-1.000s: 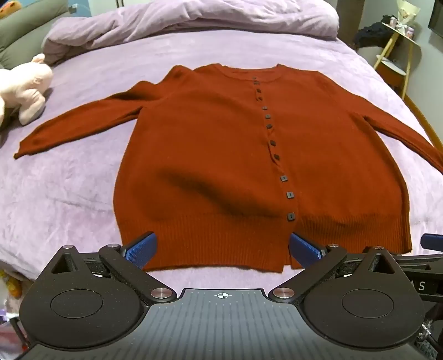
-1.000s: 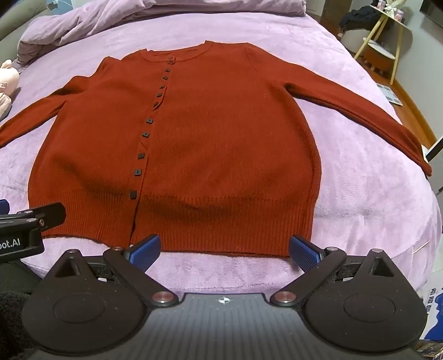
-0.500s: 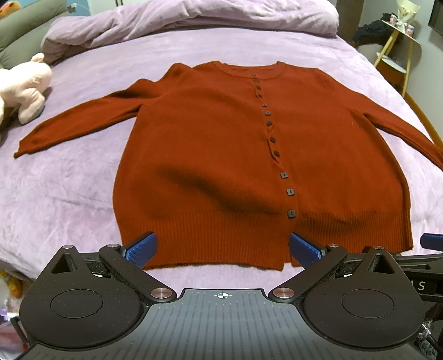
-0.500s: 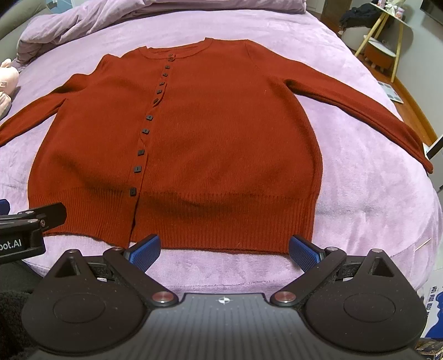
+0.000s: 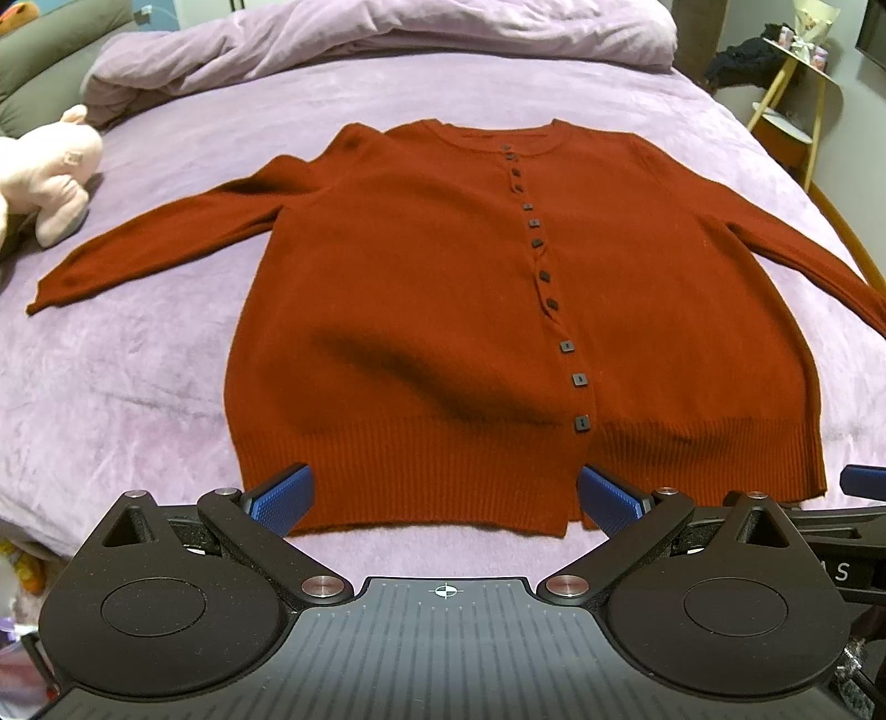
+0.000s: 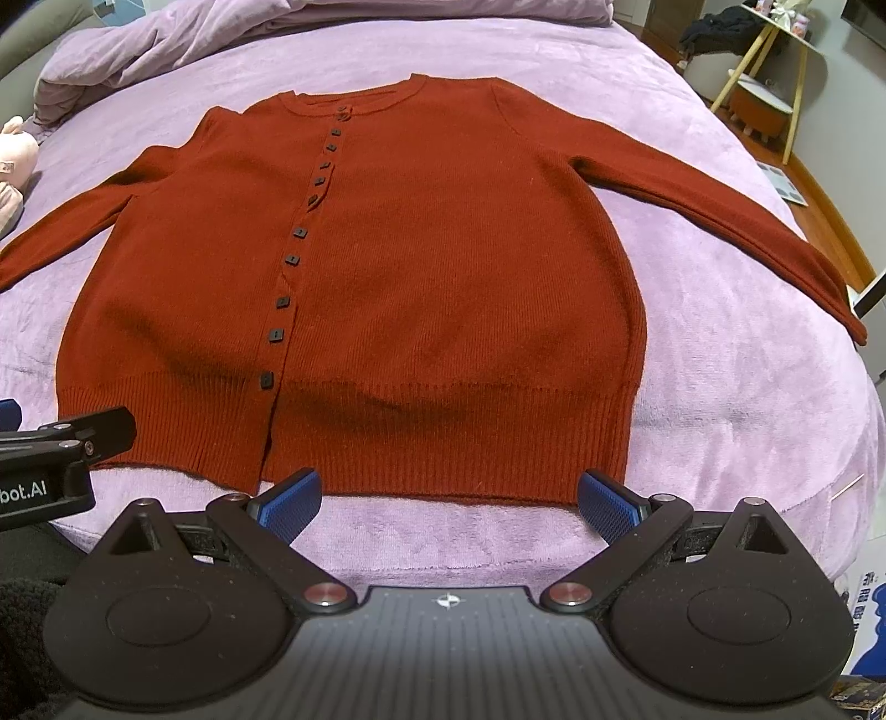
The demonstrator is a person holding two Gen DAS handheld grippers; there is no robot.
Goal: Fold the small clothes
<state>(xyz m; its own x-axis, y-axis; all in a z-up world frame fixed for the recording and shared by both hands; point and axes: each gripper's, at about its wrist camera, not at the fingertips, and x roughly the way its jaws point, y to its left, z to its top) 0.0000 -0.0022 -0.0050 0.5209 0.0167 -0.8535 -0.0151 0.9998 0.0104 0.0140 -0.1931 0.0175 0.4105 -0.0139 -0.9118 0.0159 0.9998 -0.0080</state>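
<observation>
The bed (image 5: 138, 387), covered in a lilac plush spread with a short nap, fills both views; a rumpled duvet (image 5: 387, 39) of like colour lies bunched at 12 o'clock.

The cardigan (image 5: 443, 288), rust-red fine knit, lies flat and face up at the centre of the bed, buttoned, neckline toward 12 o'clock and hem toward 6 o'clock. Both sleeves are spread out: the left sleeve (image 5: 155, 249) runs toward 9 o'clock, the right sleeve (image 6: 720, 221) toward 3 o'clock. A broad ribbed hem band (image 6: 443, 437) crosses the lower edge; a row of small dark square buttons (image 5: 566, 346) runs down the placket. Slight ripples show above the band.

Judgement on handling: the garment appears light, soft and limp, with no stiffness; it will drape and stretch if lifted by one point, and may cling to the plush. The ribbed hem corners and the cuffs look thicker and offer the firmest pinch; the shoulder seams would serve for folding the sides inward.

A pink plush toy (image 5: 44, 171) lies at 10 o'clock, apart from the sleeve.

The left tool (image 5: 444, 498) sits spread wide over the hem at 6 o'clock, blue textured pads (image 5: 279, 498) gripping nothing. The right tool (image 6: 448, 501) is likewise spread and empty, just short of the hem.
</observation>
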